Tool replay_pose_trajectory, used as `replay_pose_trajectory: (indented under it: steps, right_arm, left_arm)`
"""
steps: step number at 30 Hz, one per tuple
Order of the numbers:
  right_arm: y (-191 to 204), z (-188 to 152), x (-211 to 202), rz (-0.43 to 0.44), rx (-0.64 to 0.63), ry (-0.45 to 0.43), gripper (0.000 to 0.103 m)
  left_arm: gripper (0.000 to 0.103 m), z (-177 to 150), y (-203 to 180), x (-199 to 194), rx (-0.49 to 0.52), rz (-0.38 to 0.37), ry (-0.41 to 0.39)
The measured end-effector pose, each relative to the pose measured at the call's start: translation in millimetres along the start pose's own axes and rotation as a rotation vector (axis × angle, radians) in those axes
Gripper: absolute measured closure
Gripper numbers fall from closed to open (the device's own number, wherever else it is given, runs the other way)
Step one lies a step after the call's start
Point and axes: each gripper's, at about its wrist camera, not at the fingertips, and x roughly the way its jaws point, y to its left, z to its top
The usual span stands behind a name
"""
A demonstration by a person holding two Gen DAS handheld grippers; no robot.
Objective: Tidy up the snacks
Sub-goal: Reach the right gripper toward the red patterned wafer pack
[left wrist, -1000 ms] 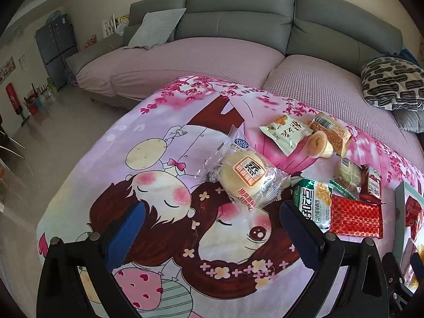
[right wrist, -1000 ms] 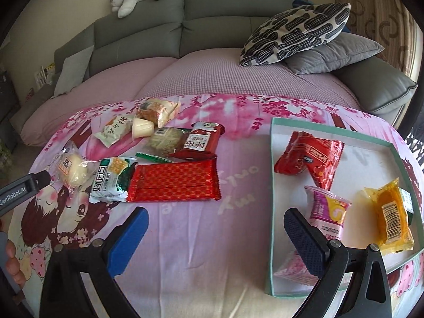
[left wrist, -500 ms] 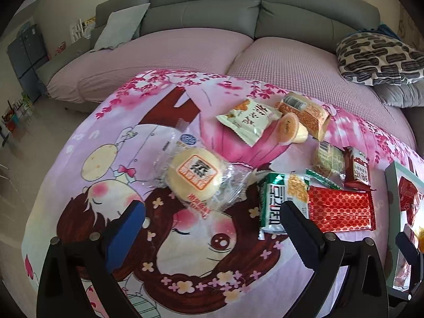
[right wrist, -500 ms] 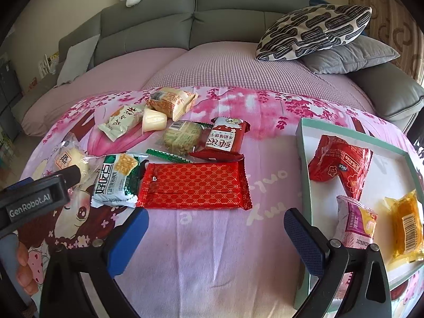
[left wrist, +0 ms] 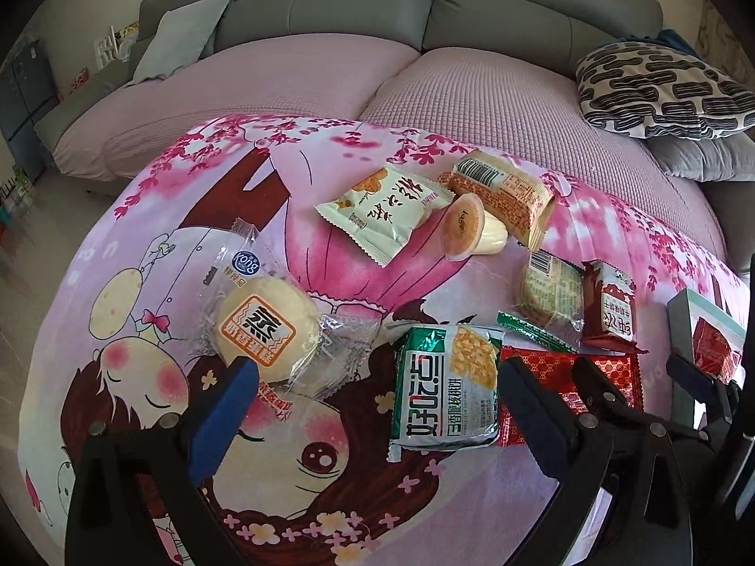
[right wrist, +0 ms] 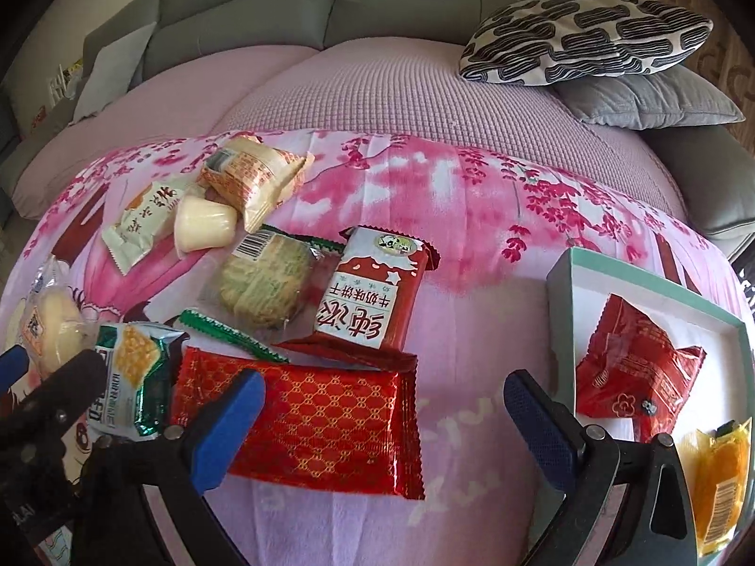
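Now that both tools have moved in low over the snacks, the left tool (left wrist: 373, 405) gapes empty over the green cracker pack (left wrist: 446, 387) and the right tool (right wrist: 377, 420) over the red packet (right wrist: 321, 420), apparently about to grasp for the tray (right wrist: 561, 292).

Open right claw (right wrist: 380, 417), red wafer pack (right wrist: 321, 420) below

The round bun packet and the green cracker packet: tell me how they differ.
The round bun packet has a clear wrapper showing a pale, domed bun with an orange label; the green cracker packet is opaque, green and white, printed with crackers. The bun packet is round and puffy; the cracker packet is rectangular and flatter. The bun packet lies left of the cracker packet. Both lie sealed on the pink cartoon blanket, outside the tray, ungrasped.
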Motion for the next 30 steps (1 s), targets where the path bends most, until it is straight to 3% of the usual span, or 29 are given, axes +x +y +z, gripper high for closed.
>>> replay_pose_trajectory:
  steps: [5, 14, 23, 28, 30]
  right_arm:
    - [-10, 14, 15, 0.046, 0.031, 0.05, 0.001]
    - [-2, 5, 13, -0.013, -0.069, 0.123, 0.001]
    - [7, -11, 4, -0.031, -0.094, 0.124, 0.001]
    - [4, -16, -16, -0.097, -0.117, 0.067, 0.001]
    - [-3, -19, -30, -0.061, -0.079, 0.043, 0.002]
  left_arm:
    - [0.002, -1, 9, 3, -0.019, 0.02, 0.016]
    - [0.002, -2, 4, 1, -0.002, 0.014, 0.03]
    - [0.002, -3, -2, 4, 0.018, -0.001, 0.045]
    - [0.003, -2, -4, 3, 0.019, -0.018, 0.036]
    - [0.008, -3, -9, 5, 0.035, -0.028, 0.044]
